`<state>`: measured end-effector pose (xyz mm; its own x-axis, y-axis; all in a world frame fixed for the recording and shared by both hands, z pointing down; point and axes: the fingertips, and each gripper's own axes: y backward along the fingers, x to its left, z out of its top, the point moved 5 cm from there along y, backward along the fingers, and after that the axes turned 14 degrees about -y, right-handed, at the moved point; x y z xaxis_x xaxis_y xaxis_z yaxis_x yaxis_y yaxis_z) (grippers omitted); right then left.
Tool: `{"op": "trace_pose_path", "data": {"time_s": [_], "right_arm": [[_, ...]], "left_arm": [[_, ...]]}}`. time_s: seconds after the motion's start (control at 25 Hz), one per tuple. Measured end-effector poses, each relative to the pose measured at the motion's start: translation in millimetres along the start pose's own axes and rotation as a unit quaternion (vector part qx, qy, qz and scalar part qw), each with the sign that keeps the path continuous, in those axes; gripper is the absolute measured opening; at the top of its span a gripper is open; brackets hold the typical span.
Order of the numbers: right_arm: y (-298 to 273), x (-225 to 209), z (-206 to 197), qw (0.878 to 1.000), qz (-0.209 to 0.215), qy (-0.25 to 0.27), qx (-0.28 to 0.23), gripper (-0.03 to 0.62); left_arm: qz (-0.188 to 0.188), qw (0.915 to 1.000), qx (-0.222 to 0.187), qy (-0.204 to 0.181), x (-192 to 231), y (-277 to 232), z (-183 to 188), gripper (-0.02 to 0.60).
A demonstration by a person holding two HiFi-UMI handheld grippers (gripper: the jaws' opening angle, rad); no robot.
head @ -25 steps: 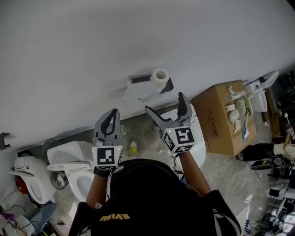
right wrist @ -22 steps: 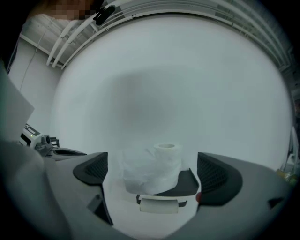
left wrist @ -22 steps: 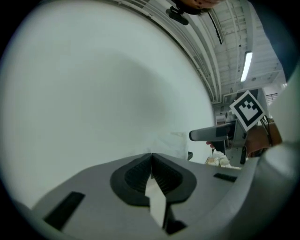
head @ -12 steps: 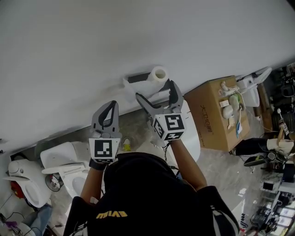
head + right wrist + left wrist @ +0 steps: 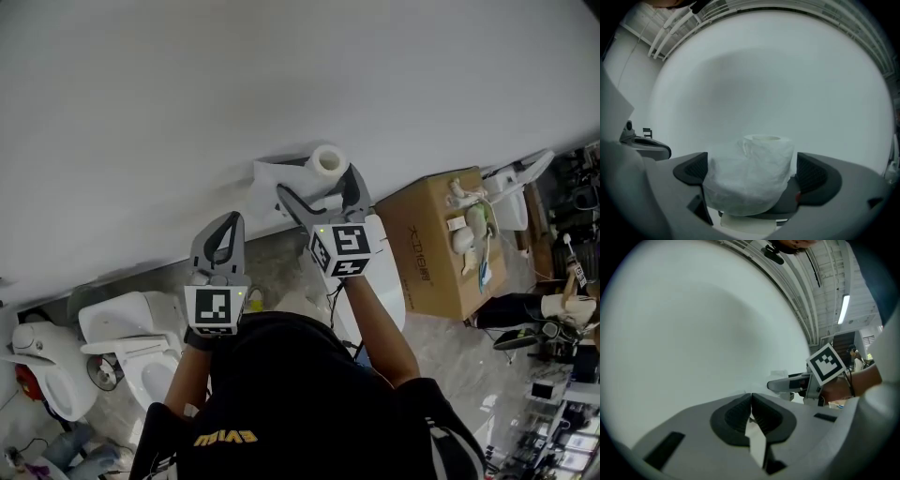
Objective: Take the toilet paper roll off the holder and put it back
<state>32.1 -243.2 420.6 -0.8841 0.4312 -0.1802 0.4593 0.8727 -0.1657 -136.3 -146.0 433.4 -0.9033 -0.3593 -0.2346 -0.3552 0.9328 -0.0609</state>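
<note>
Right, biggest first: a plain white wall [image 5: 281, 75] fills everything ahead of both sets of fingers. A cardboard box [image 5: 441, 239] stands on the floor off to the right of the right fingers, and white toilets [image 5: 141, 328] sit below and left of the left ones. The toilet paper roll [image 5: 759, 173] is on the holder [image 5: 785, 202] at the wall, core end facing up in the right gripper view, with a loose sheet bunched on its left side. Right gripper [image 5: 752, 171]: fingers wide, roll standing between them, neither pad clearly touching yet. Left gripper [image 5: 751, 406]: fingers pressed together, gripping nothing, pointing at bare wall to the left of the right fingers and apart from the roll. The step looks like the grab before lift-off. I'd centre the roll between the pads, close on the firm wound body rather than the loose sheet, and squeeze only enough to hold so the core doesn't crush. Then pull along the core axis so it clears whatever peg carries it, which is hidden here. Keep the left fingers out of the way. Writing: the print on the box is too small to read, the yellow print on the person's black top [image 5: 230, 438] isn't legible, and the marker cubes [image 5: 339, 250] carry only square patterns.
</note>
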Motion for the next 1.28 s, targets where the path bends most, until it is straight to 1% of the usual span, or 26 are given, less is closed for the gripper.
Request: {"op": "trace_pose_path", "data": {"time_s": [0.28, 0.36, 0.52, 0.64, 0.76, 0.8, 0.84, 0.88, 1.28], "right_arm": [[-7, -1, -1, 1.000, -0.003, 0.004, 0.001, 0.583], [-7, 0, -1, 1.000, -0.005, 0.005, 0.001, 0.569], [-7, -2, -1, 1.000, -0.008, 0.002, 0.004, 0.507], [-7, -5, -1, 1.000, -0.009, 0.003, 0.006, 0.469], [-8, -8, 0, 1.000, -0.016, 0.005, 0.008, 0.431], [-8, -8, 0, 1.000, -0.021, 0.008, 0.007, 0.405], [-8, -8, 0, 1.000, -0.026, 0.010, 0.006, 0.321], [-8, -9, 0, 0.999, -0.029, 0.012, 0.006, 0.298], [-7, -11, -1, 1.000, -0.023, 0.007, 0.004, 0.288]], "left_arm": [[-0.003, 1.0000, -0.005, -0.002, -2, 1, 1, 0.012], [-0.004, 1.0000, -0.006, -0.003, -2, 2, 1, 0.012], [-0.006, 1.0000, -0.006, -0.002, -4, 2, 1, 0.012], [0.001, 0.9999, -0.014, 0.006, -5, 0, 4, 0.012], [0.001, 0.9999, -0.013, 0.000, -5, -1, 5, 0.012], [-0.001, 0.9999, -0.010, -0.003, -4, 0, 4, 0.012], [-0.002, 1.0000, -0.007, -0.006, -3, 1, 3, 0.012], [-0.001, 1.0000, -0.008, -0.006, -2, 2, 3, 0.012], [-0.002, 1.0000, -0.004, -0.006, -3, 5, 2, 0.012]]}}
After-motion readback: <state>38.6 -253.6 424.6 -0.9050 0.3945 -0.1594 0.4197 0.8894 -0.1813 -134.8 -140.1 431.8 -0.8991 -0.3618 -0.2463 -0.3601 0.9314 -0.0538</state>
